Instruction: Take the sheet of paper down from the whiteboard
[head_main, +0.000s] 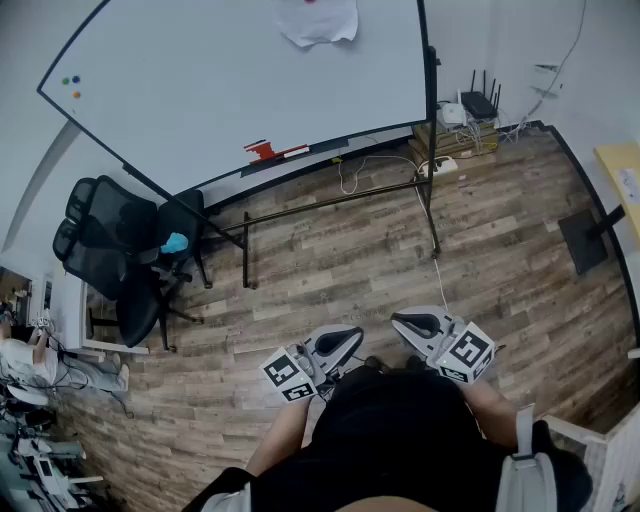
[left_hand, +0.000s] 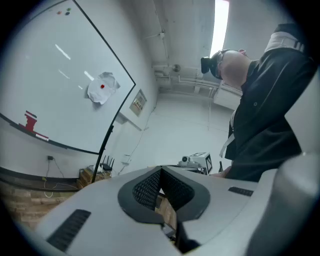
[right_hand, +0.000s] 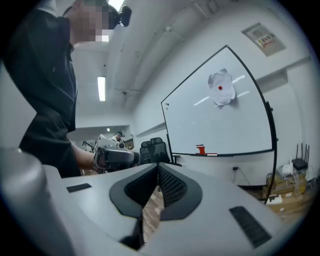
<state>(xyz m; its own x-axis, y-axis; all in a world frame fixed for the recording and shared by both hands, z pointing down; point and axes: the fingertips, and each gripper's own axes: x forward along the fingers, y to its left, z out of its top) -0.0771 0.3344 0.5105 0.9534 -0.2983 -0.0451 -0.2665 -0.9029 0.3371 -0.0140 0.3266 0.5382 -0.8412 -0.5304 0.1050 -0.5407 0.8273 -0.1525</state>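
A crumpled white sheet of paper (head_main: 318, 20) hangs on the whiteboard (head_main: 200, 90), pinned by a red magnet, far ahead of me. It also shows in the left gripper view as the sheet (left_hand: 102, 87) and in the right gripper view as the sheet (right_hand: 221, 87). Both grippers are held close to my body, far from the board. The left gripper (head_main: 352, 334) has its jaws together with nothing between them, as its own view shows (left_hand: 161, 170). Beside it, the right gripper (head_main: 400, 321) is likewise shut and empty (right_hand: 158, 165).
Two black office chairs (head_main: 120, 250) stand left of the board. A red eraser (head_main: 262, 150) lies on the board's tray. The board's black stand legs (head_main: 330, 205) cross the wood floor. A router and boxes (head_main: 465, 115) sit at the back right, with a cable (head_main: 350, 175) on the floor.
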